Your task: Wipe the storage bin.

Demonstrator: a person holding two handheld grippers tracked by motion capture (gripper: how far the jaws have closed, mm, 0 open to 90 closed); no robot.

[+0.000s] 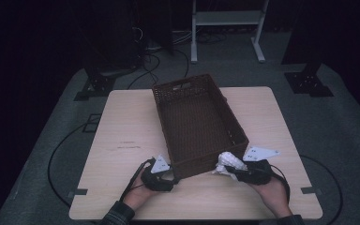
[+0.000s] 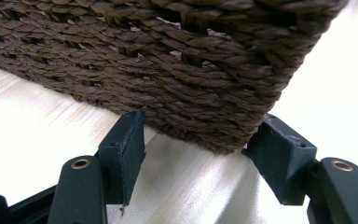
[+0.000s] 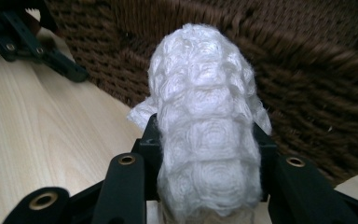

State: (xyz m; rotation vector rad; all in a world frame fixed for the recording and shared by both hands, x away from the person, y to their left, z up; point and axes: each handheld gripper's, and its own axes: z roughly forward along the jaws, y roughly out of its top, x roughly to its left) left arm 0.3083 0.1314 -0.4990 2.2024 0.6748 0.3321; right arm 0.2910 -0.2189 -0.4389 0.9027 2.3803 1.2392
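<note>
A brown wicker basket (image 1: 197, 122) stands empty on the middle of the wooden table (image 1: 122, 126), turned a little askew. My left gripper (image 1: 169, 177) is at its near left corner. In the left gripper view the two black jaws of that gripper (image 2: 201, 120) sit on either side of the basket's corner (image 2: 168, 60), pads against the weave. My right gripper (image 1: 230, 172) is by the near right corner, lifted a little off the table. It is shut on a white knitted cloth (image 1: 227, 162), which bulges up between the jaws (image 3: 205, 135) in front of the basket wall (image 3: 317, 70).
In the right gripper view, the left gripper's black arms (image 3: 32, 44) show at the top left. Cables run over the grey floor around the table. A white frame (image 1: 227, 18) and black stand bases (image 1: 307, 82) are behind it.
</note>
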